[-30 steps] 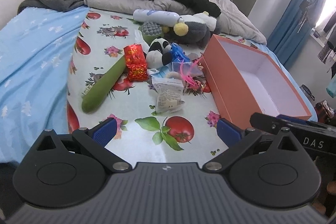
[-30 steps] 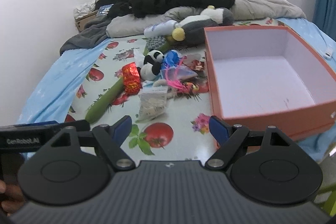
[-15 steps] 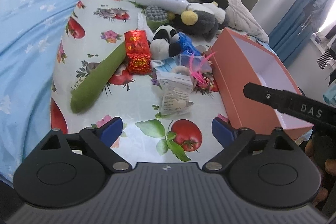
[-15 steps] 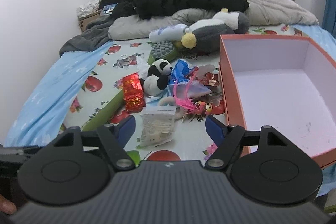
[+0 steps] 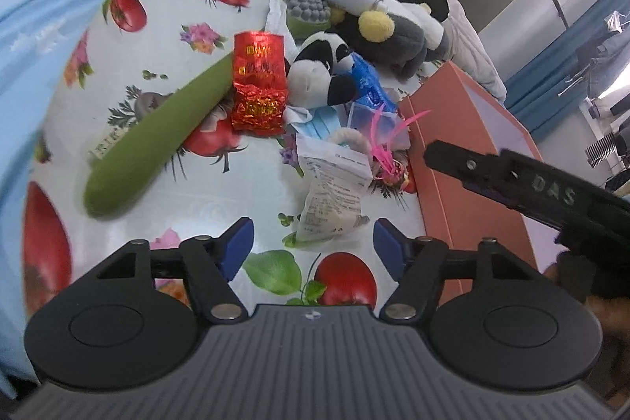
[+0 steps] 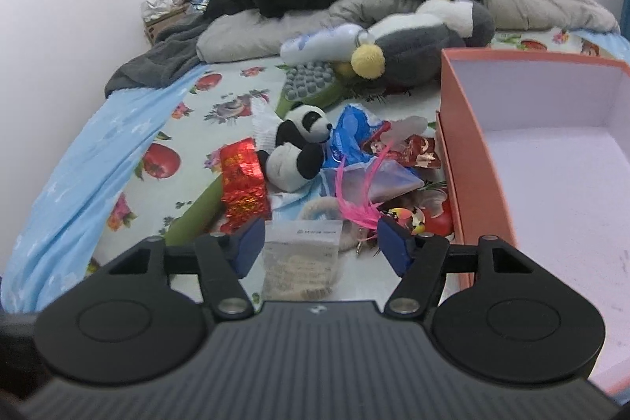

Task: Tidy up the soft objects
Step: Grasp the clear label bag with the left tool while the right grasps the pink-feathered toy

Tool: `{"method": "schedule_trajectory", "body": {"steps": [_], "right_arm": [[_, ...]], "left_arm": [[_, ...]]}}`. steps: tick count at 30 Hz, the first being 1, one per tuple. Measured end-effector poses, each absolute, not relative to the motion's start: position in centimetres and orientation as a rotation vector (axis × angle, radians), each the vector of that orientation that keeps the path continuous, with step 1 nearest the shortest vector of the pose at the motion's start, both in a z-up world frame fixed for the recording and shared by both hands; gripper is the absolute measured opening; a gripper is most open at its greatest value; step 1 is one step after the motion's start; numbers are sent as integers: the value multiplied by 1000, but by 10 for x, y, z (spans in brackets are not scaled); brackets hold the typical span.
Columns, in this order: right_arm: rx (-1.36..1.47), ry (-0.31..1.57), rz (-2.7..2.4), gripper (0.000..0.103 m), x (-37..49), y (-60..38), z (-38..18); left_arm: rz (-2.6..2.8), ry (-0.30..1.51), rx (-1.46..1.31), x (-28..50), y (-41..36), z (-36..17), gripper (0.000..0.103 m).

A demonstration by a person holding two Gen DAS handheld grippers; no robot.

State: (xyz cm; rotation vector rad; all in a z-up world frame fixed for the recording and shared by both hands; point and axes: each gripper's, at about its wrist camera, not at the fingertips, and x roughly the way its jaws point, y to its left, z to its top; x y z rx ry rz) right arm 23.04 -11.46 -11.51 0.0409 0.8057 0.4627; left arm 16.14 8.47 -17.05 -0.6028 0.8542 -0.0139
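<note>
The orange box [image 6: 551, 160] lies open at the right of the fruit-print cloth [image 5: 189, 2], its near wall beside the clutter. A green plush stick [image 5: 157, 140] and panda toy [image 6: 299, 144] lie left. Both left gripper [image 5: 313, 247] and right gripper [image 6: 321, 243] gape wide, holding nothing, above a clear packet [image 5: 334, 195].

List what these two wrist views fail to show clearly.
- Clear printed plastic packet: right wrist view, lower part hidden behind the right claw.
- Orange cardboard box: left wrist view, floor hidden by its own wall.
- Packet's print: too small to read in either view.
</note>
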Motion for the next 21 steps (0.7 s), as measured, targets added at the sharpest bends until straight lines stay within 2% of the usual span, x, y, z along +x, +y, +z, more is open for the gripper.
{"method": "schedule_trajectory", "body": {"steps": [13,15,21], "right_arm": [[41,868,389,53,287,-98,-157],[45,881,382,47,294,-95,-165],[52,905,373,41,311,-91,-181]], "left_arm": [[-83,899,-625,209,84,-203,72],[-101,907,-619,214,84,-206,72],[-155,925,-635,229,82,-216,72]]}}
